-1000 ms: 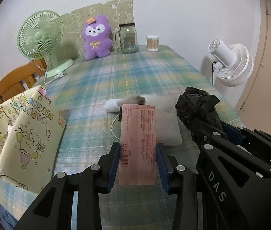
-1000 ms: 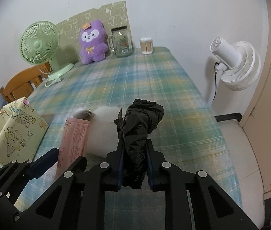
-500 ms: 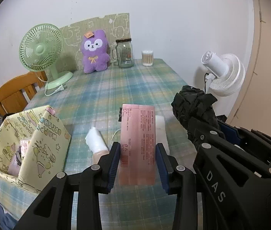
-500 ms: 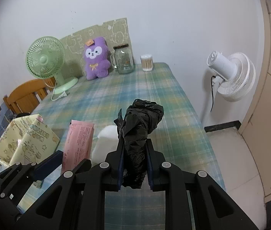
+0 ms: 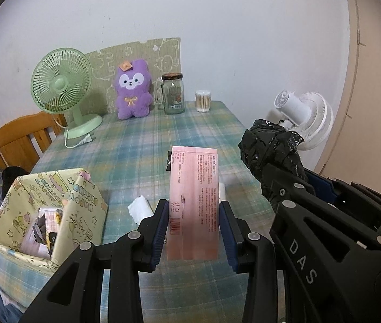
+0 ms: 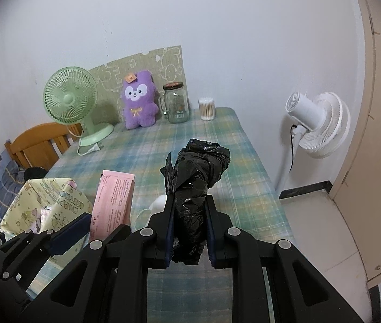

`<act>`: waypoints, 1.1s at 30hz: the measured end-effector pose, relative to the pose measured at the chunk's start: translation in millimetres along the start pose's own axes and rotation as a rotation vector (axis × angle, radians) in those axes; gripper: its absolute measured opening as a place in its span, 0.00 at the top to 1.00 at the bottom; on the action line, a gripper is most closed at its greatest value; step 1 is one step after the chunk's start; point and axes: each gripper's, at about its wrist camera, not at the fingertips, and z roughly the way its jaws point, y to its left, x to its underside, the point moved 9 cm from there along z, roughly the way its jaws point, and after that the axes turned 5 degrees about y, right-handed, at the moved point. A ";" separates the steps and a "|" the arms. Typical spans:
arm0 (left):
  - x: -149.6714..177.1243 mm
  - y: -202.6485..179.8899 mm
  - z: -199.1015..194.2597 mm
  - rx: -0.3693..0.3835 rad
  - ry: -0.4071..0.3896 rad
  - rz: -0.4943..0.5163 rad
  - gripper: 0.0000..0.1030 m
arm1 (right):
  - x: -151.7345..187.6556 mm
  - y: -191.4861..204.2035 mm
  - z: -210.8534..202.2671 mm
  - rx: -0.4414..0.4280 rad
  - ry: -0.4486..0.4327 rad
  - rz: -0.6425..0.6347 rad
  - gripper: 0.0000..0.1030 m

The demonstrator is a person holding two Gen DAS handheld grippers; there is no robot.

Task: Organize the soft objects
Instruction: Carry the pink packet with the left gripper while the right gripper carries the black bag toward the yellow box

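My left gripper [image 5: 193, 220] is shut on a flat pink packet [image 5: 193, 196] and holds it above the plaid table [image 5: 142, 145]. My right gripper [image 6: 189, 224] is shut on a crumpled black plastic bag [image 6: 194, 172], also lifted; it shows at the right of the left wrist view [image 5: 271, 148]. The pink packet shows at the left of the right wrist view [image 6: 113, 199]. A yellow patterned storage box [image 5: 53, 204] with items inside stands at the table's near left. A white soft item [image 5: 139, 208] lies on the table under the packet.
A green desk fan [image 5: 61, 86], a purple plush [image 5: 132, 91], a glass jar [image 5: 173, 94] and a cotton-swab tub [image 5: 203, 101] stand along the far edge. A white floor fan [image 6: 317, 123] stands right of the table. A wooden chair [image 5: 21, 140] is at the left.
Both grippers have risen and pulled back from the table with their loads. The white soft items that were under them now lie lower and farther; the yellow box has come more into view.
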 end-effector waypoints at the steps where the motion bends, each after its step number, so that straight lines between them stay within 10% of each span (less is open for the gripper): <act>1: -0.6 1.4 -2.1 0.004 -0.002 0.000 0.63 | -1.1 1.9 -2.3 0.003 -0.002 -0.001 0.78; 33: -8.2 74.9 -42.7 0.003 -0.072 -0.020 0.63 | -17.9 88.5 -27.2 -0.011 -0.036 -0.071 0.78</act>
